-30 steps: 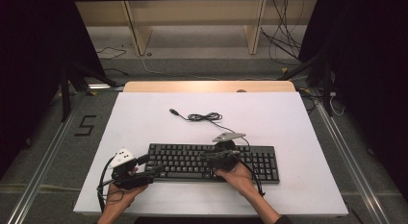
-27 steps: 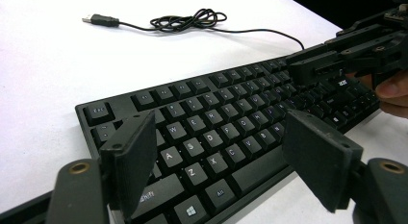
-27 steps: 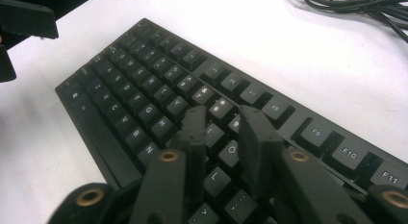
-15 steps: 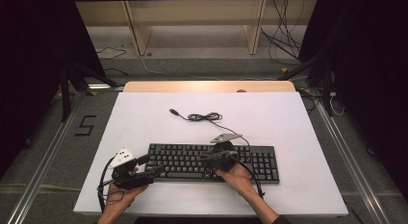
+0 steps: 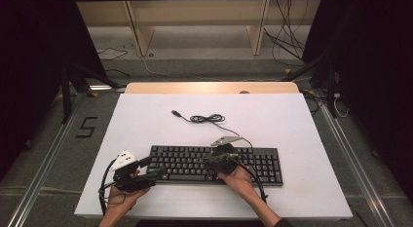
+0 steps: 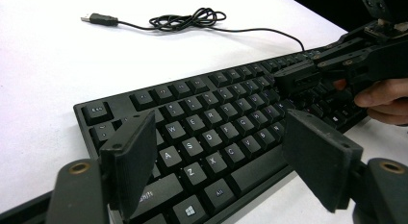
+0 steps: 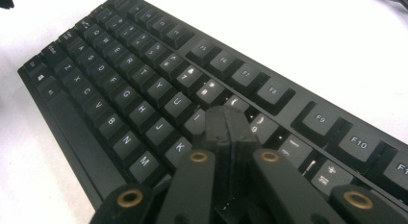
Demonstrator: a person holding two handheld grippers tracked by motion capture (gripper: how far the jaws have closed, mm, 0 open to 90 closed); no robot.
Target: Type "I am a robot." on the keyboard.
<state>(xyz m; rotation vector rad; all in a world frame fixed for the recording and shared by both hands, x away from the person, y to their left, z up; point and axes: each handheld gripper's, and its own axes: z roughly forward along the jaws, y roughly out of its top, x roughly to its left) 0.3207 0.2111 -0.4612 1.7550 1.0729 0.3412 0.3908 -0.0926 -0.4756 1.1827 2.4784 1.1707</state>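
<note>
A black keyboard (image 5: pixel 214 163) lies near the table's front edge, and its thin cable (image 5: pixel 207 118) coils behind it and ends in a USB plug (image 5: pixel 175 112). My left gripper (image 5: pixel 155 169) sits at the keyboard's left end, open, its jaws either side of the lower-left keys (image 6: pixel 211 137) with nothing held. My right gripper (image 5: pixel 207 160) is over the middle of the keyboard and points left. It is shut, and its joined tips (image 7: pixel 228 125) rest on or just above the keys near K and I. In the left gripper view the right gripper (image 6: pixel 298 80) hangs over the keyboard's far keys.
The white table top (image 5: pixel 292 120) reaches well behind and to the right of the keyboard. A wooden strip (image 5: pixel 209 87) runs along its far edge. Past it are shelf legs and loose cables on the floor (image 5: pixel 287 47).
My right gripper has edged slightly left over the keys. The left gripper and the keyboard have stayed put.
</note>
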